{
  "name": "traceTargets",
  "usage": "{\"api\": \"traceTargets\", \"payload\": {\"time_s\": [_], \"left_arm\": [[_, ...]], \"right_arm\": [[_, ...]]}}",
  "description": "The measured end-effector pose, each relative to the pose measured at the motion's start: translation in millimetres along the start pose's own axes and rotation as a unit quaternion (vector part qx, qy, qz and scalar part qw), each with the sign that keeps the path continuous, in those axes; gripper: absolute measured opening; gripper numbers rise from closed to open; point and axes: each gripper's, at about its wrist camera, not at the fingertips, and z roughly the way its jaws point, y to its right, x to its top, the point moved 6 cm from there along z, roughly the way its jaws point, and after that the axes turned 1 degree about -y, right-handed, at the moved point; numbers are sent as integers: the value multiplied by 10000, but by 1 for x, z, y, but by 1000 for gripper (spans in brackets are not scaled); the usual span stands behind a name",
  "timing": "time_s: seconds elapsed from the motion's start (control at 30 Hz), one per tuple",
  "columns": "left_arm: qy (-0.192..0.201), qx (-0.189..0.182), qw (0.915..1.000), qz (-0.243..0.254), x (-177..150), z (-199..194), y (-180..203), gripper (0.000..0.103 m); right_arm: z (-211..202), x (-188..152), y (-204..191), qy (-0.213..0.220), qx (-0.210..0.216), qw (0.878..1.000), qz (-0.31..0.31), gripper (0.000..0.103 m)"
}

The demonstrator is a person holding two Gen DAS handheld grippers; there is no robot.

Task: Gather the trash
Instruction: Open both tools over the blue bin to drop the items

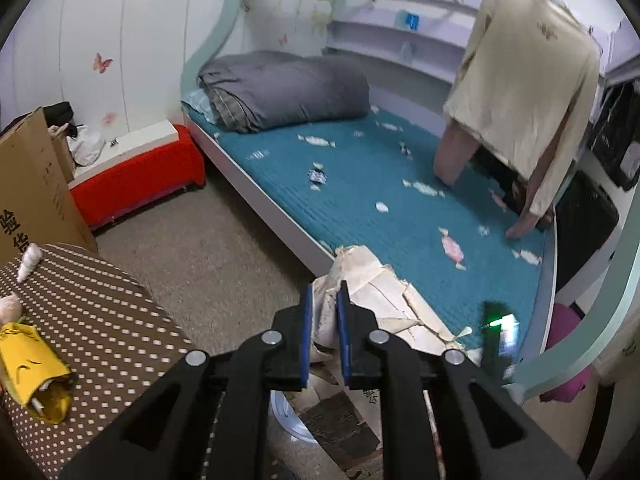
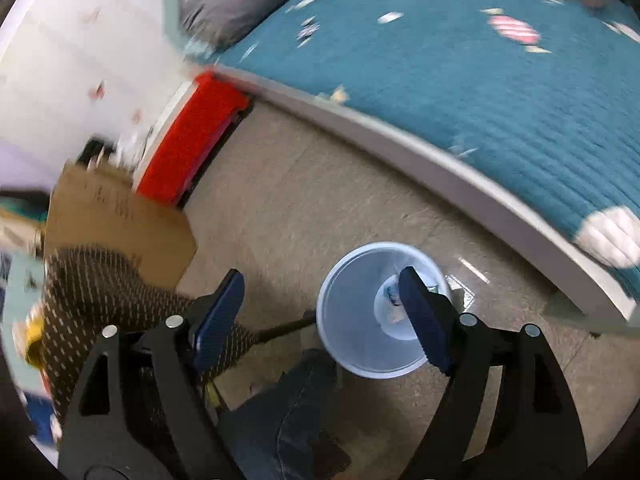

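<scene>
the left gripper [image 1: 325, 300] has its fingers pinched tight on a crumpled paper bag [image 1: 384, 300] at the edge of the bed [image 1: 360, 184] (candy wrappers [image 1: 452, 248] dot the blue cover). the right gripper [image 2: 320, 284] hangs wide apart and empty above a white bin [image 2: 352, 320] on the floor [image 2: 320, 200].

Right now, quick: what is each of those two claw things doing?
Left gripper: fingers shut on crumpled paper.
Right gripper: fingers open, holding nothing, above the white bin.
</scene>
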Motion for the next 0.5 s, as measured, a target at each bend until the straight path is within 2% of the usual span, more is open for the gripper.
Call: {"api": "traceTargets", "payload": {"time_s": [0.13, 0.27, 0.33, 0.37, 0.4, 0.43, 0.5], "left_arm": [[-352, 10, 9992, 182, -9, 30, 14, 12], [-690, 13, 9972, 272, -20, 59, 20, 18], [-948, 96, 9949, 329, -25, 76, 20, 42], [-1078, 101, 9934, 381, -28, 82, 21, 72], [-1129, 184, 9925, 426, -30, 84, 21, 82], [-1096, 301, 9925, 461, -30, 84, 20, 82], [-1065, 274, 9930, 426, -32, 79, 19, 83]], "right_arm": [[-39, 13, 5, 420, 104, 9991, -22, 83], [-66, 20, -5, 672, 224, 9974, -162, 85], [-70, 22, -12, 702, 236, 9969, -247, 86], [-72, 21, -15, 712, 263, 9967, -281, 87], [-71, 20, -17, 712, 273, 9966, -296, 88], [-71, 19, -19, 699, 277, 9967, -305, 89], [-69, 17, -22, 683, 227, 9969, -301, 95]]}}
